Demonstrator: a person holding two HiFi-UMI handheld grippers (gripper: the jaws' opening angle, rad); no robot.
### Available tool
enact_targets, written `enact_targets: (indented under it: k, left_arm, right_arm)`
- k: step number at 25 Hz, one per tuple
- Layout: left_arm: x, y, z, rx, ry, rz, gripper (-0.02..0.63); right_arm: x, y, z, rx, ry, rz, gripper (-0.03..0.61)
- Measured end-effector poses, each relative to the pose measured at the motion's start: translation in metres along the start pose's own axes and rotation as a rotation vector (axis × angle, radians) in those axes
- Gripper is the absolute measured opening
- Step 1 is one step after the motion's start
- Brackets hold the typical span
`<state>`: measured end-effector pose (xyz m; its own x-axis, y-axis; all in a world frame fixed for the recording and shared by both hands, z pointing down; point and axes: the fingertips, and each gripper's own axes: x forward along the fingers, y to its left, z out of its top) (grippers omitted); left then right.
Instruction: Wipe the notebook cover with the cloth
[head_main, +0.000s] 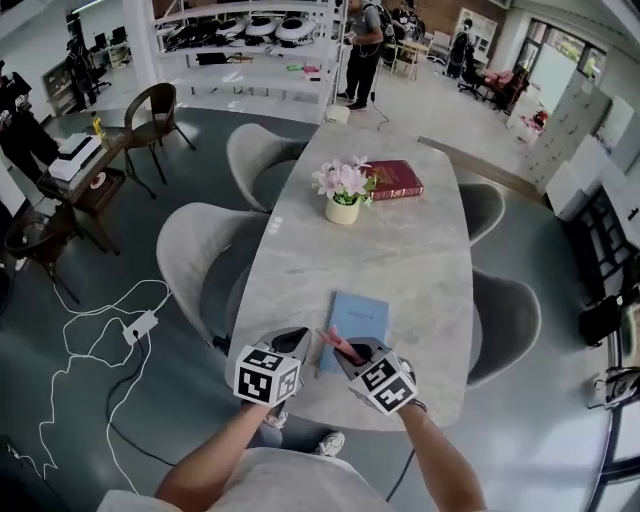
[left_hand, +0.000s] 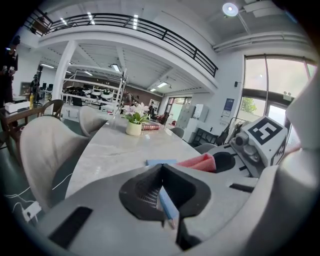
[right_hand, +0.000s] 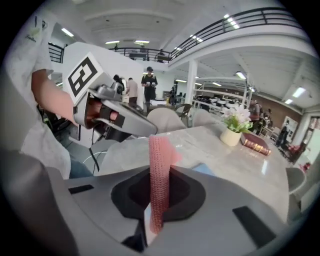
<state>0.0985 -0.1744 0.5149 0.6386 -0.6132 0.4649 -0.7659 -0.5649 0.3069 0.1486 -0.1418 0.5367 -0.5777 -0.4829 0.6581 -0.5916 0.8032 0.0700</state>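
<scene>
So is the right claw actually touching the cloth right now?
Touching. The right gripper view shows the right claw closed on the pink cloth, which stands up from between its jaws.

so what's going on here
A person at the near end of a marble table holds a gripper in each hand. The right gripper is shut on a pink cloth, by the near edge of a blue notebook lying flat. The left gripper is shut on a thin blue object that I can't identify.
</scene>
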Motion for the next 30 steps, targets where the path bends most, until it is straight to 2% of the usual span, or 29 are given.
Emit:
enact_targets:
  k: [7,17,23,30]
  left_arm:
    - [0.005,-0.022,0.037,0.070,-0.035,-0.053,0.006]
    - [0.000,-0.045,0.077,0.151,-0.081,-0.061,0.008]
    - [0.001,-0.051,0.089,0.186,-0.094,-0.052,0.007]
    - [0.002,-0.053,0.097,0.203,-0.104,-0.046,0.006]
  right_arm:
    - [-0.065,-0.050,0.033,0.154,-0.198,-0.222,0.015]
    - [-0.154,-0.095,0.035,0.361,-0.386,-0.472,0.015]
    - [-0.187,-0.113,0.029,0.514,-0.507,-0.562,0.015]
    - [-0.188,-0.114,0.031,0.512,-0.520,-0.562,0.015]
